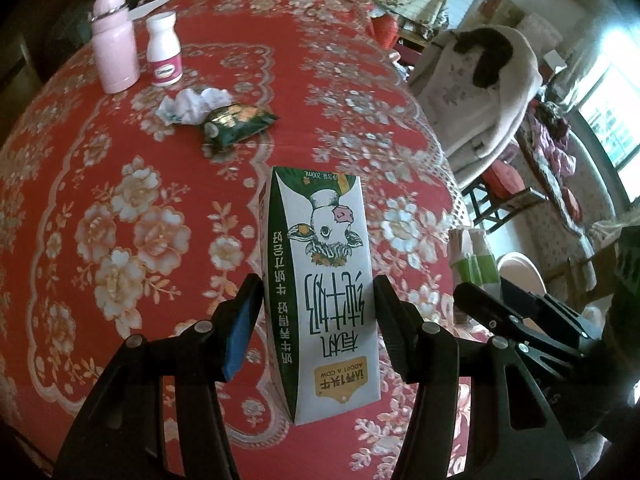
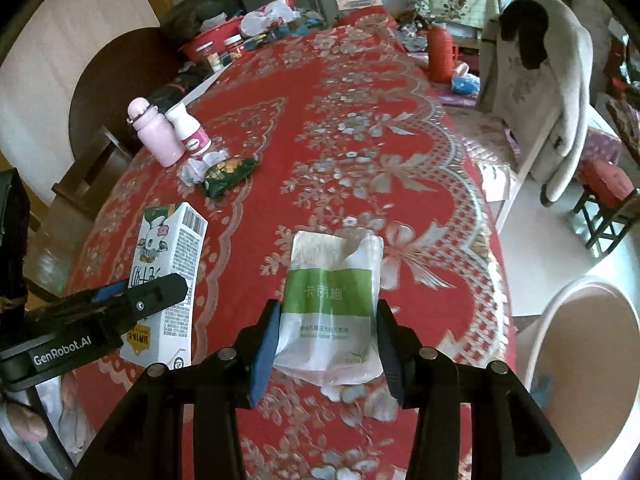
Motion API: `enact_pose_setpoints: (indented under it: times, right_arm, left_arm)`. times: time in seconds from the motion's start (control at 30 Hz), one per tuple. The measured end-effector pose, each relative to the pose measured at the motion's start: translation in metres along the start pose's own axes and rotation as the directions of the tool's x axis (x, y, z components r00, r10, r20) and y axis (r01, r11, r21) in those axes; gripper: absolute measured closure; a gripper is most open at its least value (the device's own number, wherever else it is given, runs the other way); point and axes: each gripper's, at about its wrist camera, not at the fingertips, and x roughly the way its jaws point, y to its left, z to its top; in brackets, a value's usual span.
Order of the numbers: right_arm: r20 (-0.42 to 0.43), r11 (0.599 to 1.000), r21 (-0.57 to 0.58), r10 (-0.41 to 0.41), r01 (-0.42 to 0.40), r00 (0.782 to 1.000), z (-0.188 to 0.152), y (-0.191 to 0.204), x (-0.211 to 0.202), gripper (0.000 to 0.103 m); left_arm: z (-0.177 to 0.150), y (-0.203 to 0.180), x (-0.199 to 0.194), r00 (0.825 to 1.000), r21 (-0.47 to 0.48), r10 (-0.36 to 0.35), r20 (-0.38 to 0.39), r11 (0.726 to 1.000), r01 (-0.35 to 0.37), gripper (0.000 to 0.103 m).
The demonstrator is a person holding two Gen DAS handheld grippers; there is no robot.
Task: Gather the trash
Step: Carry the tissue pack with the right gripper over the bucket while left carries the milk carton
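Note:
My left gripper (image 1: 316, 312) is shut on a white and green milk carton (image 1: 320, 280) with a cow drawing, held upside down above the red flowered tablecloth (image 1: 120, 200). The same milk carton (image 2: 168, 272) shows at the left of the right wrist view, between the left gripper's fingers (image 2: 152, 292). My right gripper (image 2: 326, 332) is shut on a green and white tissue pack (image 2: 332, 300), also lifted off the cloth. Farther back on the table lie a crumpled white tissue (image 1: 192, 106) and a dark green snack wrapper (image 1: 236, 124), touching each other.
A pink flask (image 1: 112, 44) and a white pill bottle (image 1: 163, 50) stand behind the wrapper. A pale round bin (image 2: 580, 360) sits on the floor right of the table. A chair draped with a cream coat (image 2: 540, 92) stands beyond the right edge. Jars and clutter fill the far end.

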Motion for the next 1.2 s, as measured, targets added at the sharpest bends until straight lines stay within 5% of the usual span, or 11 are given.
enact_pose_setpoints:
  times: [0.57, 1.2]
  right_arm:
    - [0.064, 0.995, 0.076, -0.065, 0.060, 0.996, -0.023, -0.044, -0.050, 0.058]
    - [0.082, 0.961, 0.230, -0.178, 0.155, 0.981, -0.062, -0.123, -0.100, 0.058]
  left_arm:
    - [-0.016, -0.066, -0.010, 0.999, 0.125, -0.033, 0.011, 0.992, 0.032, 0.048]
    - [-0.037, -0.160, 0.009, 0.990, 0.273, -0.132, -0.056, 0.951, 0.143, 0.048]
